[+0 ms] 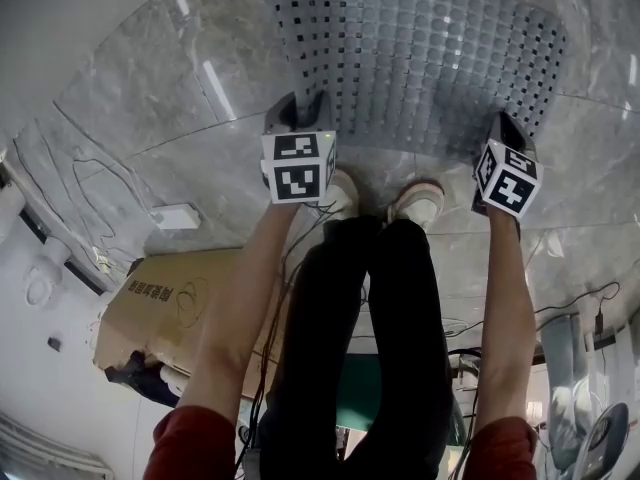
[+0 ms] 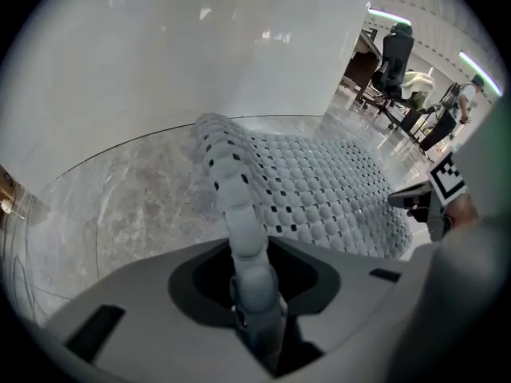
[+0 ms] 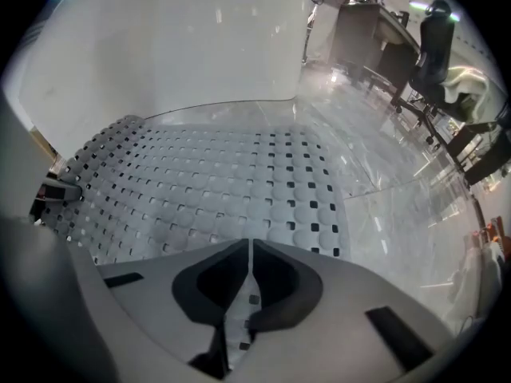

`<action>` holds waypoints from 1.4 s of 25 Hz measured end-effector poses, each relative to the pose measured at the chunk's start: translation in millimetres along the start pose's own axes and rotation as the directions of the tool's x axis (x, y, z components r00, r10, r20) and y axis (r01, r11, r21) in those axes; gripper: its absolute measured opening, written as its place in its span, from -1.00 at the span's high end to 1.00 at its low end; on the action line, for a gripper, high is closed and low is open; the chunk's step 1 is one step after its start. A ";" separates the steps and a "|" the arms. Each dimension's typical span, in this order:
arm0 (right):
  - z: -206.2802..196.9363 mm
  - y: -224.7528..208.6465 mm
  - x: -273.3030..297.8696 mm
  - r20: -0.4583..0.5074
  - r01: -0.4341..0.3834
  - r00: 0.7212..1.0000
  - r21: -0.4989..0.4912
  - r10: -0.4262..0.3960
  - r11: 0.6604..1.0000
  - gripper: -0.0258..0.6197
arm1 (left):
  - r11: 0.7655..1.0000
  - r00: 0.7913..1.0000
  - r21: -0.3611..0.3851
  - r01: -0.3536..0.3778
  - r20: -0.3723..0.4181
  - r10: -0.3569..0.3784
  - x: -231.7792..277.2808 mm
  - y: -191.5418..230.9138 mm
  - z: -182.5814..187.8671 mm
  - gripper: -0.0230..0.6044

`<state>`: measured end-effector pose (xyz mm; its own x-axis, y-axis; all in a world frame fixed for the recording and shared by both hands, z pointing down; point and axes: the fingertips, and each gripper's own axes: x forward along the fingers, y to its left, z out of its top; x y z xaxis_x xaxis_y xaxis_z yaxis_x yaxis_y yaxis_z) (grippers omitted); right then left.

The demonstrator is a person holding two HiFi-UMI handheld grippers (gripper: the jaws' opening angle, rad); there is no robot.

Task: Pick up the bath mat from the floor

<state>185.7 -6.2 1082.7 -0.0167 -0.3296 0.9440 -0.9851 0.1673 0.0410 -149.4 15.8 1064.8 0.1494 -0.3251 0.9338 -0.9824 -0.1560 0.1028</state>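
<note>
Left gripper (image 1: 299,110) and right gripper (image 1: 503,128) are clamping the mat (image 1: 430,58) by its near edge, jaws narrow on it; mat is mostly lying on the floor (image 1: 150,98), lift pending.

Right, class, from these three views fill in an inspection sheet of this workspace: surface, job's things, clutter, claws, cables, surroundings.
Surface: grey marble-look tiled floor, glossy.
Job's things: grey perforated rubber bath mat, spread on the floor ahead of the person's shoes, its near edge gripped in two places.
Clutter: brown cardboard box and small white flat box, both at the left.
Grippers: left claw shut on the mat's bobbled edge; right claw shut on its thin edge.
Cables: thin dark cables loose on the floor at left, more at right.
Surroundings: white wall; black office chairs beyond.
</note>
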 end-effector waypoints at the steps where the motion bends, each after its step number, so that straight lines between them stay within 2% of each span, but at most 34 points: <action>1: 2.4 0.9 -4.3 0.006 -0.002 1.000 0.000 0.002 1.000 0.84 | 1.000 1.000 0.002 0.005 0.000 -0.005 -3.3 -2.1 1.8 0.57; 9: 21.0 -0.5 -42.3 0.015 -0.003 1.000 0.010 0.003 1.000 0.86 | 0.999 0.999 0.035 0.033 0.005 -0.033 -40.1 -19.4 22.6 0.60; 17: 43.0 1.5 -91.7 0.046 -0.009 0.999 0.040 0.007 0.999 0.86 | 0.994 0.997 0.104 0.042 0.057 -0.048 -91.6 -39.9 60.9 0.63; 26: 82.3 6.7 -179.1 0.109 -0.034 0.994 0.081 0.025 0.996 0.86 | 0.985 0.992 0.169 0.044 0.113 -0.064 -182.9 -63.7 114.7 0.65; 35: 107.0 13.0 -271.5 0.161 -0.065 0.986 0.094 0.049 0.993 0.86 | 0.982 0.987 0.183 0.038 0.150 -0.066 -278.9 -87.3 147.5 0.66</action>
<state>159.0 -13.9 791.9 -0.0927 -0.4660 0.8799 -0.9936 0.1000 -0.0517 -88.7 -17.5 744.8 0.2293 -0.4499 0.8631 -0.9387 -0.3366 0.0739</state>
